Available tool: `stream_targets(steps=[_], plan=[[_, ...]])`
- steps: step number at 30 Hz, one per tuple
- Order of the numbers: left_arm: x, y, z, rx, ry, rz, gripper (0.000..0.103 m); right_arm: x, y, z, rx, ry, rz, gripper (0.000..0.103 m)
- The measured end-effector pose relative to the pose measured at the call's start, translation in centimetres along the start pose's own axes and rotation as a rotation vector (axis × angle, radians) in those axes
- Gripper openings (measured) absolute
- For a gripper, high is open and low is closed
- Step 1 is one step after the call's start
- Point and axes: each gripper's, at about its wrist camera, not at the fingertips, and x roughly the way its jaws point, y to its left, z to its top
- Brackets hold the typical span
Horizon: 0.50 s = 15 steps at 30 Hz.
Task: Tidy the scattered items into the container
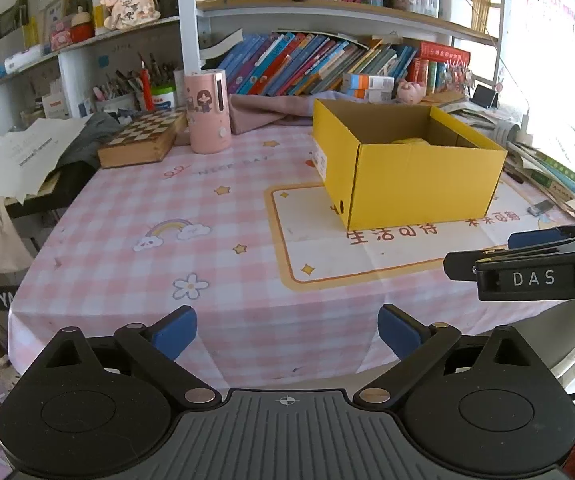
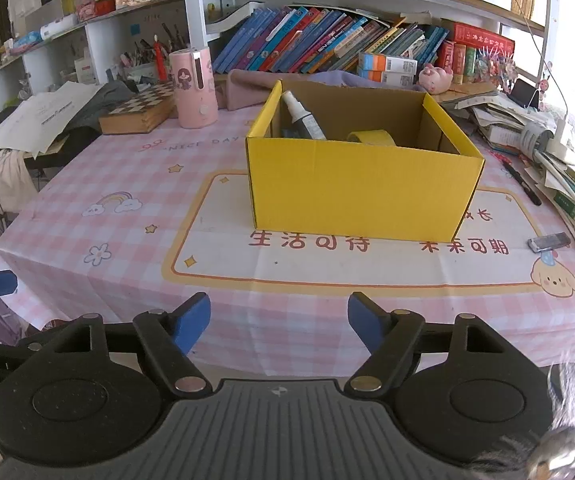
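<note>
A yellow cardboard box [image 2: 363, 192] stands open on the pink checked tablecloth [image 2: 127, 248]; it also shows in the left wrist view [image 1: 415, 180]. Inside it a white spray bottle [image 2: 303, 118] leans against the left wall and a yellow tape roll [image 2: 371, 137] lies near the middle. My left gripper [image 1: 287, 330] is open and empty over the table's front edge. My right gripper [image 2: 278, 322] is open and empty, in front of the box; it shows from the side in the left wrist view [image 1: 527, 264].
A pink cylindrical canister [image 2: 193, 88] and a wooden chessboard box [image 2: 143, 110] stand at the back left. A black pen [image 2: 523, 184] and a small grey stick [image 2: 549, 242] lie on the cloth right of the box. Stacked papers [image 2: 567, 160] and bookshelves crowd the right and back.
</note>
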Motion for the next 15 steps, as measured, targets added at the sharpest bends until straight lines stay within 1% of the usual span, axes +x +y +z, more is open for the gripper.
stream_targets(steps=[9,12,15], plan=[[0.43,-0.24,0.08,0.006,0.021,0.001,0.099,0.02,-0.11,0.03,0.006,0.016,-0.001,0.078],[0.54,-0.3,0.21,0.001,0.026,-0.003,0.103,0.14,-0.3,-0.09,0.011,0.027,0.0,0.079],[0.55,-0.34,0.26,0.0,0.025,-0.003,0.103,0.15,-0.44,-0.17,0.011,0.03,0.001,0.081]])
